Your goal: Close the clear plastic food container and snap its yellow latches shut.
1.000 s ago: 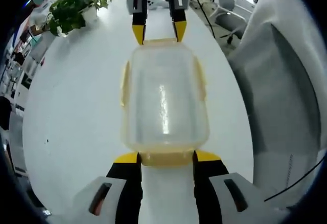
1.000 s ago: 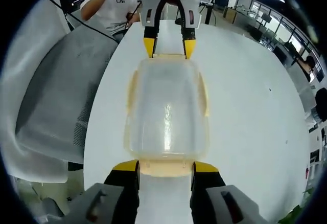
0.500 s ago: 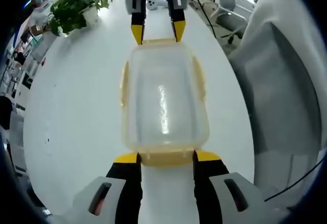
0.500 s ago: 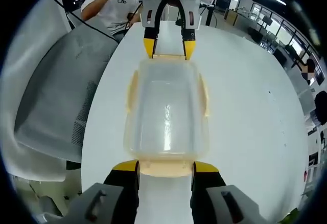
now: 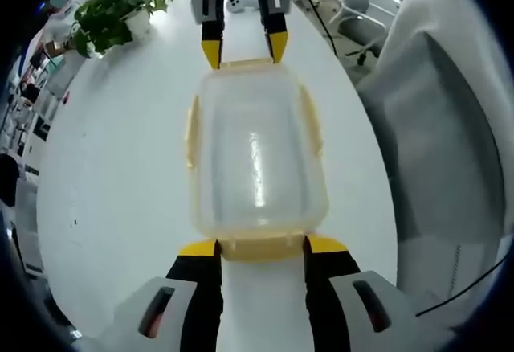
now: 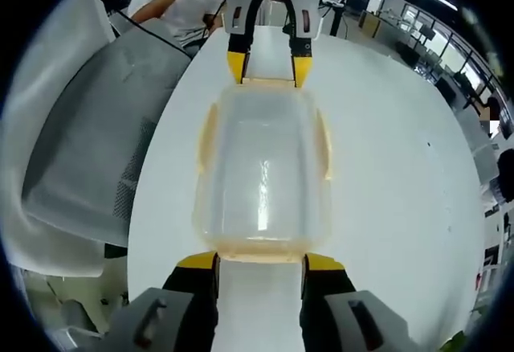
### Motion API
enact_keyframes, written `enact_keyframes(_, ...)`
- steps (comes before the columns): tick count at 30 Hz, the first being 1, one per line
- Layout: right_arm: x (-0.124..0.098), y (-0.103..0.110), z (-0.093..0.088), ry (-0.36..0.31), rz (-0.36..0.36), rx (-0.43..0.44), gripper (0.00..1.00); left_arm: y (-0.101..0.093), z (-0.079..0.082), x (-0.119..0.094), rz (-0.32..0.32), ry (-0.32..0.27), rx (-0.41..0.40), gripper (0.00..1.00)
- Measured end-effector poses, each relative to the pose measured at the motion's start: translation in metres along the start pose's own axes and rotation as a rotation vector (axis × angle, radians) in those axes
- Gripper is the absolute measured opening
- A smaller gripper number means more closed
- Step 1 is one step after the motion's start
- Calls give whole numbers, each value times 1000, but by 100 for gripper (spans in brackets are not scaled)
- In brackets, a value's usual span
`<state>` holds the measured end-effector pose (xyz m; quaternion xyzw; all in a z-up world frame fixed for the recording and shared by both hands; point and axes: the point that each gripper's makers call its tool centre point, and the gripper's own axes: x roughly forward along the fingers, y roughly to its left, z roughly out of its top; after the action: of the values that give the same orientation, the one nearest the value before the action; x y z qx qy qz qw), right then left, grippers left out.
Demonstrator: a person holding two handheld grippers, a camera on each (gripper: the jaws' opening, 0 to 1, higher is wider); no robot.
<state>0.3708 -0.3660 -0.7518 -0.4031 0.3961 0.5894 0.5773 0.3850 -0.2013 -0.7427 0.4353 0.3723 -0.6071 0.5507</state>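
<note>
The box (image 5: pixel 257 159), lid on, lies on the white table (image 5: pixel 112 175) between the left gripper (image 5: pixel 261 247) and right gripper (image 6: pixel 259 259), both spread at its end latches; light, thin and slick, it likely needs pressing at the yellow tabs

You've got both views close over the table (image 5: pixel 120 167), facing each other from opposite ends of the container (image 5: pixel 257 159); both share it and each other's gripper.
</note>
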Motion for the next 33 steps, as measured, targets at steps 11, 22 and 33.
enact_keyframes(11, 0, -2, -6, 35, -19, -30, 43, -2, -2, 0, -5, 6, 22, 37)
enact_keyframes(22, -4, -6, -10, 51, -49, -34, 39, -4, 0, -4, -6, -11, -10, 42)
enact_keyframes(33, -10, -6, -7, 48, -67, -23, 39, -2, 0, -8, 18, -19, -27, 41)
